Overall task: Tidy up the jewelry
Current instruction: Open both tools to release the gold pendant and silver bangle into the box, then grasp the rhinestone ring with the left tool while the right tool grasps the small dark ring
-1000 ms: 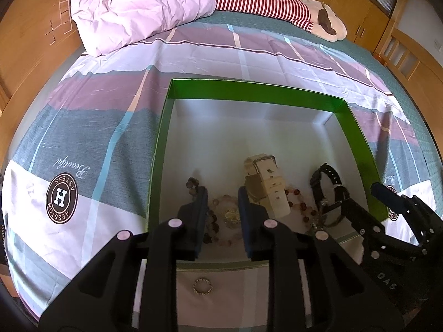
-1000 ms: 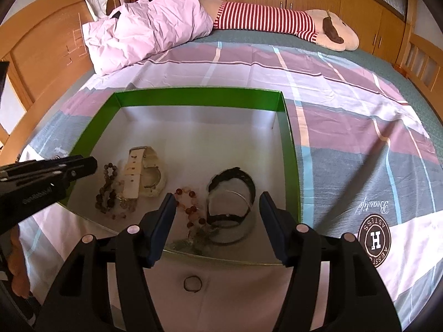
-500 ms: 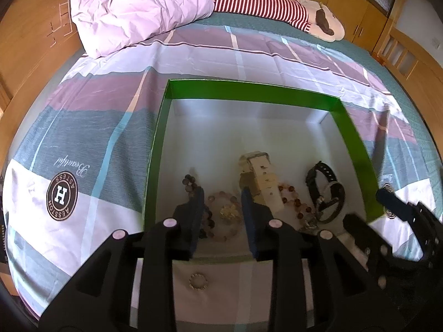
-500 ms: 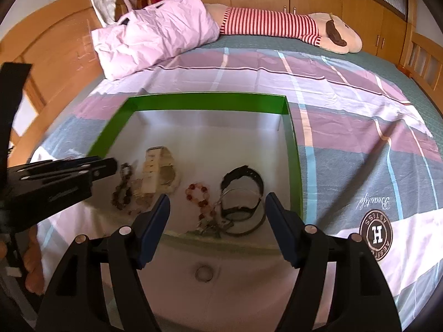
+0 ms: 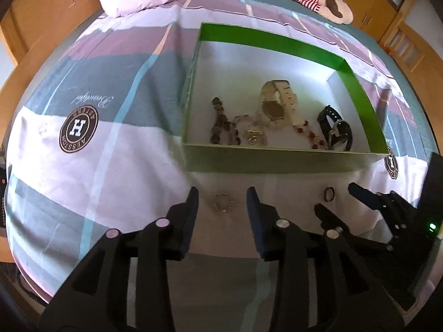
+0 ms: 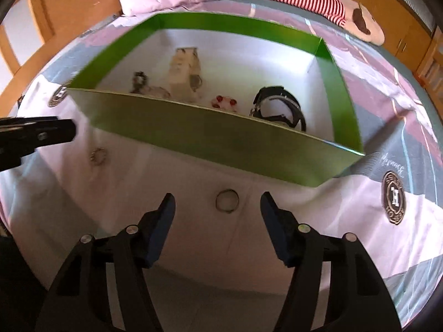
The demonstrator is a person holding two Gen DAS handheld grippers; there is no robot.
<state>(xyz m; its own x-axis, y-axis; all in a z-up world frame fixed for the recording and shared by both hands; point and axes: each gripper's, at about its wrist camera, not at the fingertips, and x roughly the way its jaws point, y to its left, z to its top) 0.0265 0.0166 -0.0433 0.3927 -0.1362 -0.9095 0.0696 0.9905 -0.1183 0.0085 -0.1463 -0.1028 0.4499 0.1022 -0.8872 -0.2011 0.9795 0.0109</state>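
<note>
Beaded ring (image 5: 222,201) between opening left jaws, plain ring (image 6: 227,200) between closing right jaws

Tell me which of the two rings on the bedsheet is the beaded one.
The beaded ring lies between the left hand-held gripper's opening jaws; the plain ring has a smooth band.

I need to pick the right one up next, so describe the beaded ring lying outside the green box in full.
The beaded ring is a small circlet of tiny pale, metallic-looking beads, unbroken as far as the view shows. It lies flat on the white part of the bedspread, just in front of the green box and apart from it. It sits between the fingers of the left gripper, whose jaws are opening; neither pad visibly touches it. A plain ring lies off to its right.
</note>
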